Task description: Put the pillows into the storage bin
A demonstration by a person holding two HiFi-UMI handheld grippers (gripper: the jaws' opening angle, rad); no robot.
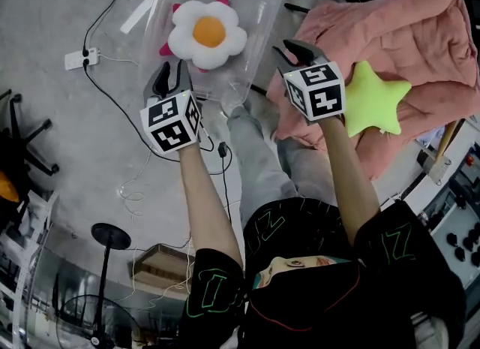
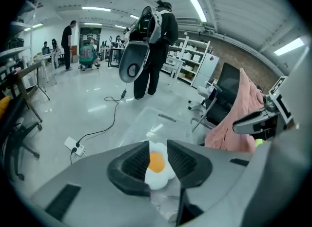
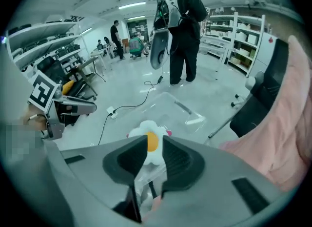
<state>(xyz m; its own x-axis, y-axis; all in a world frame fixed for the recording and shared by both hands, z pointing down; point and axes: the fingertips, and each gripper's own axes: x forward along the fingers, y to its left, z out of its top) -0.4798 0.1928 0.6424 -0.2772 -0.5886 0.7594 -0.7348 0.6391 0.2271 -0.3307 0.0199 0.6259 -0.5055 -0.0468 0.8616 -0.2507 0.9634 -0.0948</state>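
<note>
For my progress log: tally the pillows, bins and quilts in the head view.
White flower pillow: 1
Yellow-green star pillow: 1
Clear storage bin: 1
Pink quilt: 1
Pink tips behind the flower pillow: unclear, uncounted
Total: 4

White flower pillow (image 1: 207, 34), orange centre, lies inside clear storage bin (image 1: 262, 10); lime star pillow (image 1: 377, 100) outside, on pink blanket (image 1: 405, 32).

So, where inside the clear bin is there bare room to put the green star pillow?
Bare floor of the storage bin shows right of the flower pillow and beyond it, toward the far wall. The left part is crowded: the flower pillow lies there over something pink. The green star pillow would likely fit on the right side.
</note>
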